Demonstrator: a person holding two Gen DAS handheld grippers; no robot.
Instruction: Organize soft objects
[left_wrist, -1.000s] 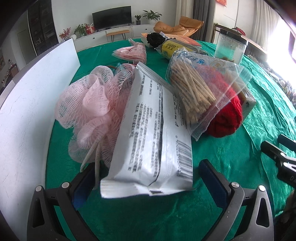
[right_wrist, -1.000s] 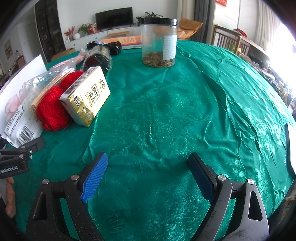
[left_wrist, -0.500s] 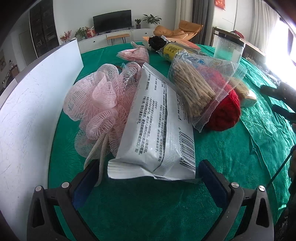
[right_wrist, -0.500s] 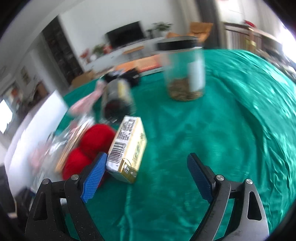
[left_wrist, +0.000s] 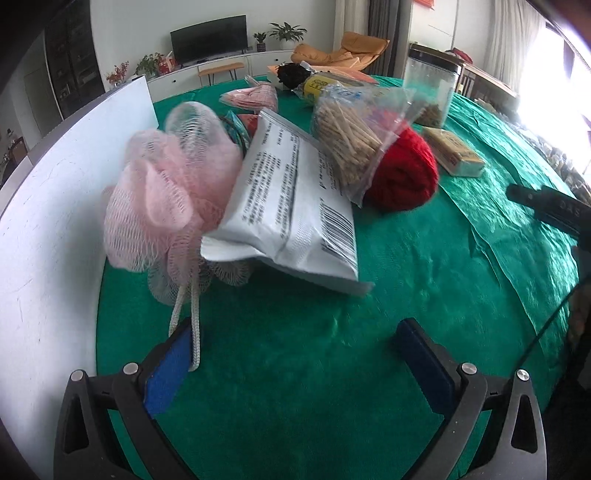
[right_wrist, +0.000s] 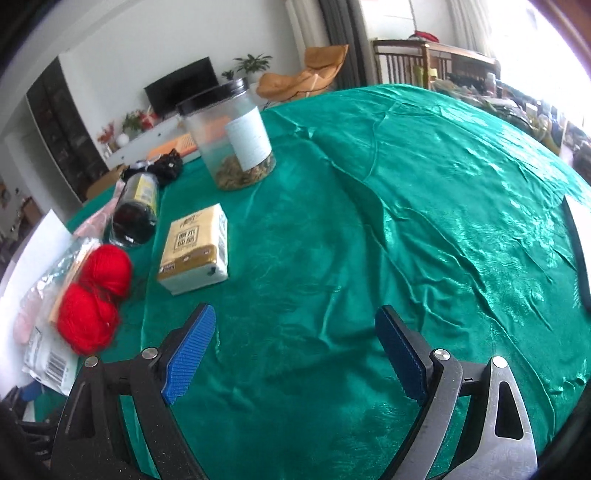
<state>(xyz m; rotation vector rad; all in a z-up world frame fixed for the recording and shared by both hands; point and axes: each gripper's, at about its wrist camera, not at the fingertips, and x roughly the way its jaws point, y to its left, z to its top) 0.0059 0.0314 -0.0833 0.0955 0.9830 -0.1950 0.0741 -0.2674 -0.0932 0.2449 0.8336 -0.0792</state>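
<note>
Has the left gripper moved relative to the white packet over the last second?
Yes. The left gripper has backed away: the white packet, earlier between its jaws, now lies clear ahead on the green cloth.

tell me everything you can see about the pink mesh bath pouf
The pink mesh bath pouf is a soft, ruffled ball of netting, pale pink and see-through at its edges. It lies on the green tablecloth beside the white board. A white printed plastic packet leans over its right side. Its white cord loop trails forward to the open left gripper, alongside the left pad.
</note>
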